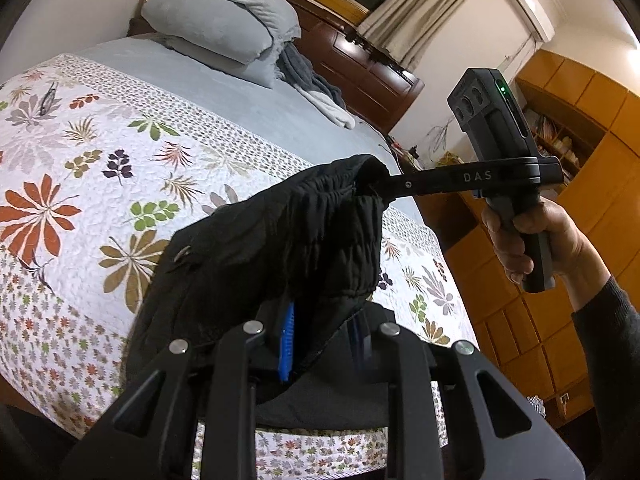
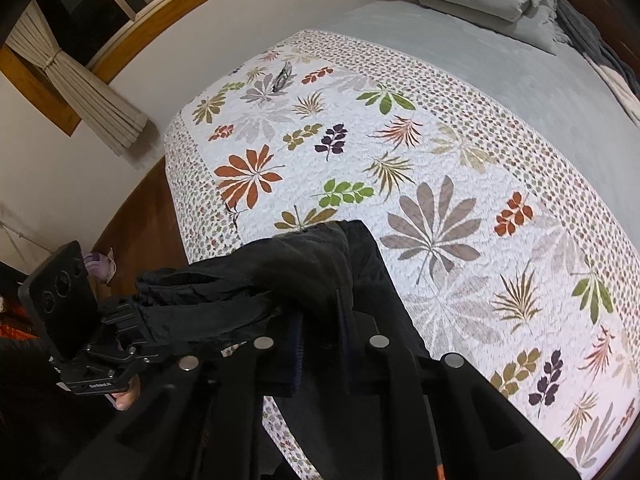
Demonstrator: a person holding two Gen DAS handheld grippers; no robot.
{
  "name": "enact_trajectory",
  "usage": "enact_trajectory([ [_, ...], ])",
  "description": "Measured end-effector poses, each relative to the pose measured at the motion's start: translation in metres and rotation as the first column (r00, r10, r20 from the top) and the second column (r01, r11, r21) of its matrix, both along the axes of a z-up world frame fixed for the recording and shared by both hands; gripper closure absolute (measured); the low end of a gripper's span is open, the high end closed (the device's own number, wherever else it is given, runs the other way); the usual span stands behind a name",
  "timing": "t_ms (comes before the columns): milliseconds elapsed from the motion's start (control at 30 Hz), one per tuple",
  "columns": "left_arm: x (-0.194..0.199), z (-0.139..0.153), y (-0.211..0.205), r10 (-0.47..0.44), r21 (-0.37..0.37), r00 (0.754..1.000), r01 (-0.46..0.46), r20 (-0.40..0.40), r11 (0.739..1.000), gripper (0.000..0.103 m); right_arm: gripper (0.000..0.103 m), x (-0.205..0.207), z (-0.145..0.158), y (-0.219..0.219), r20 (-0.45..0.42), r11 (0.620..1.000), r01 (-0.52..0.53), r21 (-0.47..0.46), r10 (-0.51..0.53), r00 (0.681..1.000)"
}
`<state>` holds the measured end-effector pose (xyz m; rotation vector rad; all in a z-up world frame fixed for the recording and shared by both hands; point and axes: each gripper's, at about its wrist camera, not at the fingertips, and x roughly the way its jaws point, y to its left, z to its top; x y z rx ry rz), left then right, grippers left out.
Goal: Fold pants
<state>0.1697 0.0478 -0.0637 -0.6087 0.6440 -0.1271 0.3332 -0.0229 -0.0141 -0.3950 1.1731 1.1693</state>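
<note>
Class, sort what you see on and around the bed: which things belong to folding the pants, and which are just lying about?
Belong to the job:
black pants
left claw, shut on the pants
right claw, shut on the pants
floral quilt, the bare surface below

Just lying about:
grey pillows
grey blanket
curtain

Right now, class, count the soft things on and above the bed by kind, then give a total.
Black pants, held up by both tongs: 1
Floral quilt: 1
Grey pillows, stacked: 2
Loose pile of grey and white cloth beside the pillows: 1
Total: 5
</note>
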Motion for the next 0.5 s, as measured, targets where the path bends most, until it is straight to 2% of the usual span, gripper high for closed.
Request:
enact_trajectory([
  [500, 0.015, -0.01, -0.051, -0.095, 0.013, 0.995, 0.095, -0.014, 0.995, 0.083, 0.092, 0.007, -0.018, -0.066, -0.028, 0.998, 0.062, 0.026, -0.061, 0.998],
])
